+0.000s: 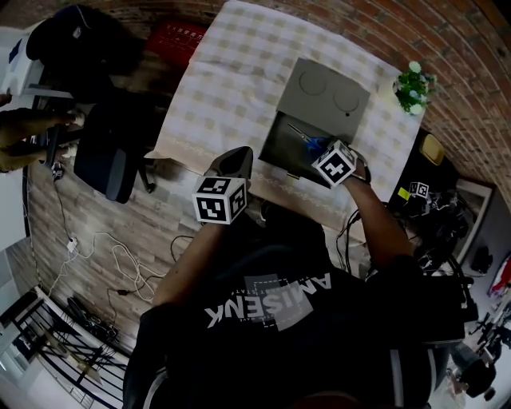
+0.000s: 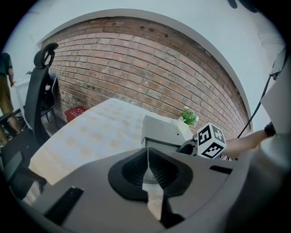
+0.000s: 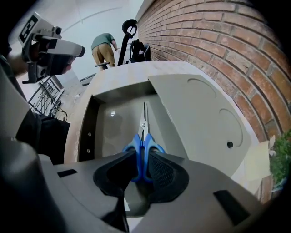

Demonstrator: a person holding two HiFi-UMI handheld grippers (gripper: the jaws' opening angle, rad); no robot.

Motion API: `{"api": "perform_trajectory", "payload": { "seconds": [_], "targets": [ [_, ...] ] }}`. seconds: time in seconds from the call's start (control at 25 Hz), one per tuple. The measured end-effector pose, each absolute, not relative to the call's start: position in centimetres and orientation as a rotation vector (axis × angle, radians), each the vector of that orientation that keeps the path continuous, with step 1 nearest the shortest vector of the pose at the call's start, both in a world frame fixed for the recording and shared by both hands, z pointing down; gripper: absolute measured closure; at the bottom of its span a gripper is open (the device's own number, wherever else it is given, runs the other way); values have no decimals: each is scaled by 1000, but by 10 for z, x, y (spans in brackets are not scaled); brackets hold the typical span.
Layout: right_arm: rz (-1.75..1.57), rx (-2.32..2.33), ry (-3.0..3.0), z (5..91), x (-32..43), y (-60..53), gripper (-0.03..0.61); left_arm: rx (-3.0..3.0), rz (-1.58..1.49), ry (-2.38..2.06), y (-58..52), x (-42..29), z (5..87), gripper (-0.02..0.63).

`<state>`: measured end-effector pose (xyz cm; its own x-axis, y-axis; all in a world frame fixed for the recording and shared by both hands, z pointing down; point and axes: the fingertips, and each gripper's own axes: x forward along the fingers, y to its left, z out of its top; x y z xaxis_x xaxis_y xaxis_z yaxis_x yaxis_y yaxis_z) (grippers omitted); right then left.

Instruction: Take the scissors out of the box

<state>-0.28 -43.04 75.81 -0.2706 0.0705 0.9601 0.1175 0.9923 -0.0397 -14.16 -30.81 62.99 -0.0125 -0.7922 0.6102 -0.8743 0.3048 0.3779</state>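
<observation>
Pressed together with nothing between its ribbed black pads, the left claw (image 1: 236,156) hangs idle over the near edge of a table. The table is covered by a soft checked tablecloth (image 1: 227,72) in pale beige and white. A dark office chair (image 1: 112,152) stands off to the far left. Just right of that claw sits the box (image 1: 273,142), a smooth grey plastic case with squared walls. It is open, and its flat lid (image 1: 323,92), marked with two shallow moulded circles, is folded back onto the cloth. Flat on the box floor lie the scissors (image 3: 143,136): thin bright steel blades closed to a point, aimed away from the person, and two rounded blue plastic handle loops. The right claw (image 3: 143,166) points steeply down into the box and pinches those blue loops between its textured pads, one pad on each outer side. To lift well, I judge, the squeeze must be firm, since the loops are smooth and curved and could slip. The pull should go straight up so the blade tips clear the box walls. Farther right, a small green plant (image 1: 413,86) stands by a rough red brick wall (image 1: 383,24).
</observation>
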Motion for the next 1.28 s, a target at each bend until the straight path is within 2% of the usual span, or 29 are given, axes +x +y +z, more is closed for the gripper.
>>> {"api": "perform_trajectory", "payload": {
  "seconds": [0.64,1.28],
  "targets": [
    [-3,10,-1866,735,-10,-413,465,1644,174,-1737,-300,-162,603,601],
    [84,275,-1974,676,-7,-384,465,1810,178,-1658,-282,-175,577,601]
  ]
}}
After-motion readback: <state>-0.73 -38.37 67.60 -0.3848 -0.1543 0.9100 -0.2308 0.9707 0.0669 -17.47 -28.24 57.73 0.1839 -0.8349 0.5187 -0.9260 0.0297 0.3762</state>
